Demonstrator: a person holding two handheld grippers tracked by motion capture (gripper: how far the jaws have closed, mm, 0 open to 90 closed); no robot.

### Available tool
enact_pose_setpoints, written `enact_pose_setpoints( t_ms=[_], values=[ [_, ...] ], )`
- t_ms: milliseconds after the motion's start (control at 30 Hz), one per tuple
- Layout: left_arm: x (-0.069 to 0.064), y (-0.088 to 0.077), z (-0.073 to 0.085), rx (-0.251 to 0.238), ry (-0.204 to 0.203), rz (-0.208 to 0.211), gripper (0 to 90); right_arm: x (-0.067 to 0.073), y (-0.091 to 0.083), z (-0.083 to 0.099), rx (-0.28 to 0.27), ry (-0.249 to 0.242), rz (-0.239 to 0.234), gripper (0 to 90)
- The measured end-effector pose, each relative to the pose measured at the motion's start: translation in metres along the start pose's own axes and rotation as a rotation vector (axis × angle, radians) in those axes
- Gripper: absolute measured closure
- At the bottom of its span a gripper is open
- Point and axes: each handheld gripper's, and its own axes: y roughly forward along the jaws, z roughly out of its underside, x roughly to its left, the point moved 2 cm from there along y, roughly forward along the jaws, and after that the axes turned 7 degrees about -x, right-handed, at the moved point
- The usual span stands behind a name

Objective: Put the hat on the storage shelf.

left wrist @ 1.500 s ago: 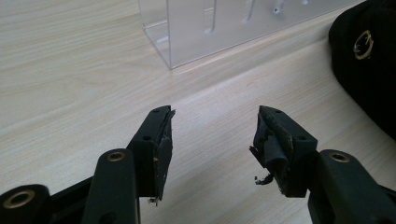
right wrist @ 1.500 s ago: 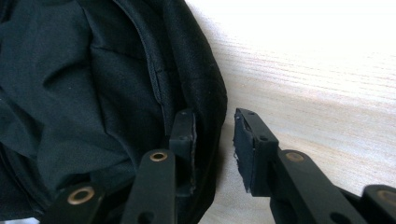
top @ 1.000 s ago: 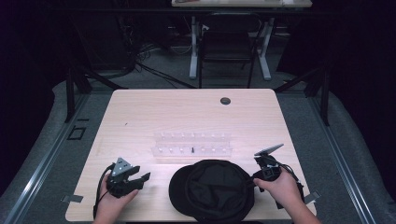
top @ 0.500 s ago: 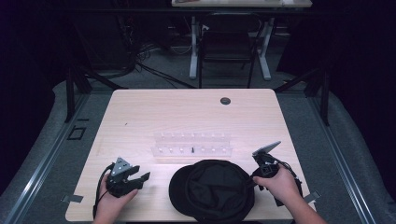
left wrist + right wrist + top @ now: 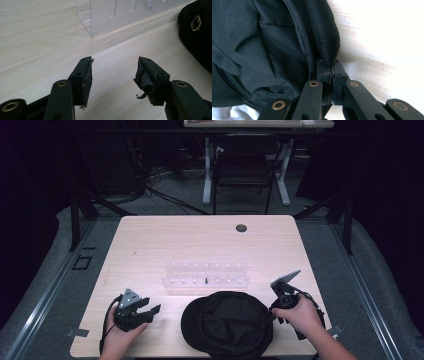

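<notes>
A black cap point(image 5: 227, 322) lies upside down near the table's front edge, its inside facing up. My right gripper point(image 5: 273, 309) is at the cap's right edge, and its jaws have just been closing. In the right gripper view the gripper point(image 5: 331, 68) is shut on the cap's point(image 5: 274, 42) rim, with the fabric pinched between the pads. My left gripper point(image 5: 150, 311) rests on the table left of the cap. Its jaws stand open over bare wood with nothing between them point(image 5: 113, 72). The cap's edge with a brass eyelet point(image 5: 196, 21) shows at the right of that view.
A clear plastic rack point(image 5: 206, 276) with a row of small pegs stands just behind the cap, also close ahead in the left gripper view point(image 5: 120, 12). A round dark grommet point(image 5: 241, 227) sits near the table's far edge. A chair point(image 5: 242, 165) stands beyond the light wooden table point(image 5: 150, 245).
The right gripper's jaws have closed on the cap's rim. Both hands stay where they were and the cap has not shifted.
</notes>
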Motion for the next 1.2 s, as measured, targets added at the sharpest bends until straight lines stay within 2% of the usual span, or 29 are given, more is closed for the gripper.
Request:
enact_pose_setpoints(
  t_ms=[133, 167, 233, 267, 333, 367, 400, 433, 467, 500, 533, 567, 667, 1000, 1033, 1100, 1200],
  values=[
    [0.000, 0.000, 0.000, 0.000, 0.000, 0.002, 46.3, 0.001, 0.000, 0.001, -0.003, 0.014, -0.002, 88.0],
    [0.000, 0.000, 0.000, 0.000, 0.000, 0.002, 46.3, 0.001, -0.003, 0.000, 0.003, 0.030, -0.023, 88.0],
    [0.000, 0.000, 0.000, 0.000, -0.001, 0.000, 46.3, 0.000, -0.007, -0.001, 0.019, 0.026, -0.035, 88.0],
    [0.000, 0.000, 0.000, 0.001, -0.001, 0.000, 46.3, 0.001, -0.007, -0.001, 0.001, 0.045, -0.042, 88.0],
    [0.000, 0.000, 0.000, 0.004, -0.001, -0.003, 46.3, 0.001, -0.011, -0.002, -0.009, 0.044, -0.047, 88.0],
    [0.000, 0.000, 0.000, 0.006, -0.001, -0.002, 46.3, 0.000, -0.014, -0.003, 0.006, 0.031, -0.046, 88.0],
    [0.000, 0.000, 0.000, 0.006, -0.001, -0.002, 46.3, 0.002, -0.015, -0.003, -0.024, 0.056, -0.057, 88.0],
    [0.000, 0.001, 0.000, 0.001, -0.002, -0.001, 46.4, 0.001, -0.016, -0.004, -0.021, 0.046, -0.061, 88.1],
    [0.000, 0.001, 0.000, 0.002, -0.002, 0.000, 46.3, 0.002, -0.017, -0.004, -0.037, 0.057, -0.062, 88.0],
    [0.000, 0.000, 0.000, 0.004, -0.001, -0.001, 46.4, 0.002, -0.020, -0.005, -0.020, 0.041, -0.052, 88.0],
    [0.000, 0.000, 0.000, 0.004, -0.001, -0.001, 46.3, 0.004, -0.019, -0.004, -0.060, 0.065, -0.056, 88.1],
    [0.000, 0.000, 0.000, 0.007, -0.003, -0.003, 46.3, 0.005, -0.022, -0.005, -0.044, 0.055, -0.045, 88.0],
    [0.000, 0.000, 0.000, 0.017, 0.000, 0.003, 46.3, 0.008, -0.030, -0.006, -0.043, 0.048, -0.034, 88.0],
    [0.001, 0.001, 0.001, 0.006, -0.005, 0.002, 46.4, 0.018, -0.051, -0.007, -0.082, 0.043, 0.021, 88.0],
    [0.001, 0.001, 0.001, 0.006, -0.005, 0.002, 46.3, 0.017, -0.055, -0.008, -0.053, 0.021, 0.028, 88.1],
    [0.001, 0.001, 0.001, 0.006, -0.005, 0.002, 46.4, 0.019, -0.058, -0.007, -0.068, 0.027, 0.036, 88.1],
    [0.001, 0.000, 0.001, 0.013, -0.002, 0.004, 46.3, 0.019, -0.062, -0.007, -0.063, 0.022, 0.035, 88.1]
  ],
)
